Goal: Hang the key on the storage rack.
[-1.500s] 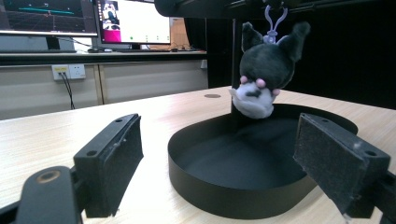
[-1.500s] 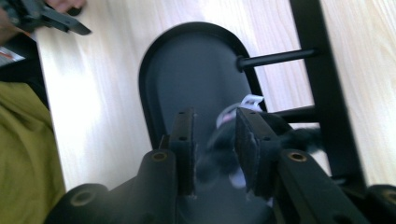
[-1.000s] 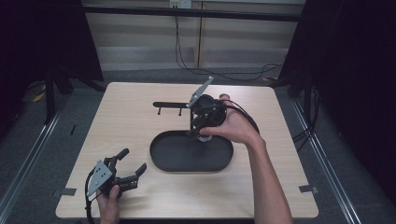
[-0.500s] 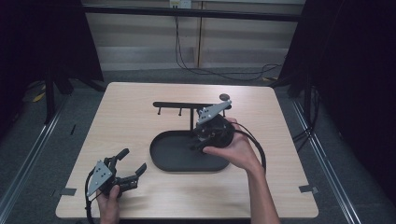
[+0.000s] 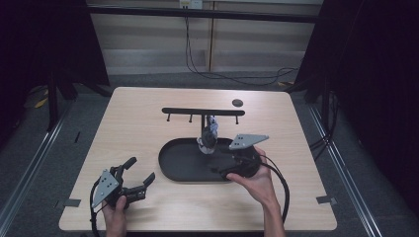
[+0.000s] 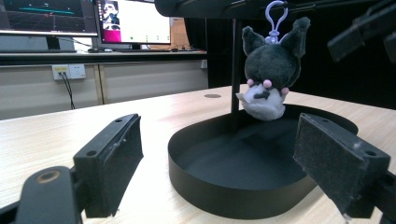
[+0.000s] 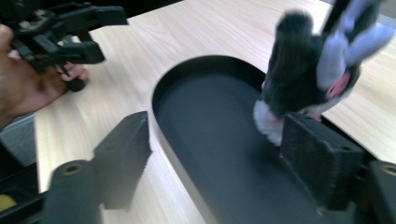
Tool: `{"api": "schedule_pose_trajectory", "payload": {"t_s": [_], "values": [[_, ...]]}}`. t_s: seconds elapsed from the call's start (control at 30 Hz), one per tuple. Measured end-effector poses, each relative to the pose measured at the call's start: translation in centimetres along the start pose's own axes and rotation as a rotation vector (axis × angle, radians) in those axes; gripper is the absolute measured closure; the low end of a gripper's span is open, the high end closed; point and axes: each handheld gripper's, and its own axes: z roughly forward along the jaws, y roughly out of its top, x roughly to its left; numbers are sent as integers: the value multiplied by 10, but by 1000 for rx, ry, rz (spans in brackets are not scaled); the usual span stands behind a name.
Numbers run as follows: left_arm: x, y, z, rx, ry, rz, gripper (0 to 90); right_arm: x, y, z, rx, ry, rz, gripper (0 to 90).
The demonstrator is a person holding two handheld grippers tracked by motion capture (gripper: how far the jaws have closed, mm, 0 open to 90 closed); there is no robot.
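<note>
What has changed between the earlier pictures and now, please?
The right claw came down from the rack to the tray, its jaws having just opened, nothing between them; the plush keychain hangs freed. The left claw stayed open in place.

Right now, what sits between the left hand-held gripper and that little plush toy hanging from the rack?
In the left gripper view, the near wall of the black tray lies between the left hand-held gripper and the plush toy.
</note>
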Motion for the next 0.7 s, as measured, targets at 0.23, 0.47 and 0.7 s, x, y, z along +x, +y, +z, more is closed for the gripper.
{"api": "schedule_pose_trajectory", "payload": {"t_s": [0.23,0.47,0.7], "values": [[0,0,0,1,3,2,152,-7,-39,-1,-16,-59,65,135],[0,0,0,0,2,1,152,-5,-81,-5,-175,-224,126,137],[0,0,0,1,2,0,152,6,-110,4,-327,-398,100,142]]}}
